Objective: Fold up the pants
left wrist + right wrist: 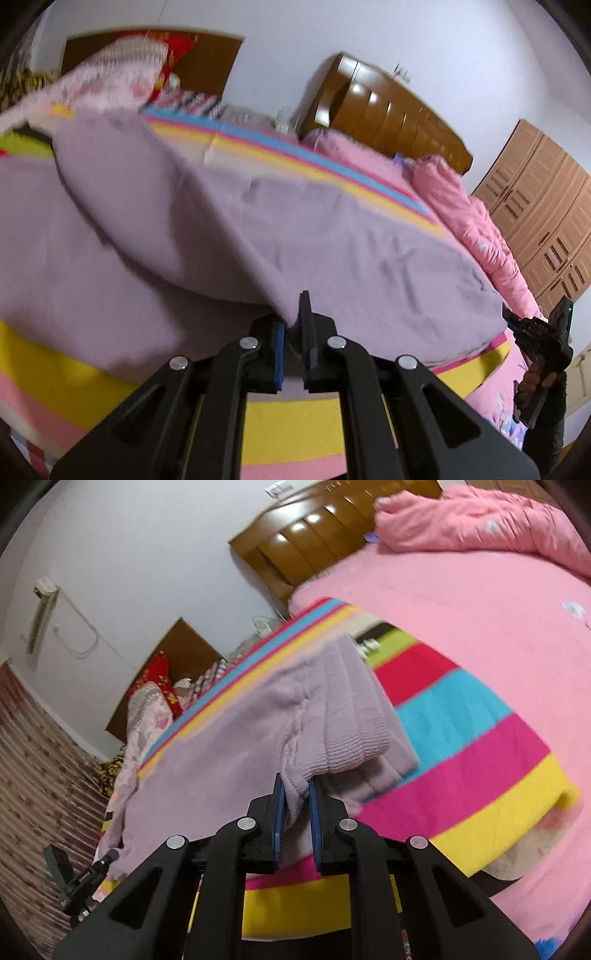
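Bedroom, striped blanket (461, 738) over pink bed, wooden headboard (306, 550) upper frame. Lilac pants (258, 229) spread mid-frame on blanket. Left gripper (291, 325) pinching pants hem; right gripper (295, 797) clamped on ribbed waistband, fabric lifted.

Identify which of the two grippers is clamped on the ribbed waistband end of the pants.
The right gripper. Its pads pinch the ribbed knit band of the lilac pants, whereas the left gripper grips a plain, smooth edge of the fabric.

Pants (258, 221) motion-blurred; hem hidden in left claw (293, 321); bed cropped.
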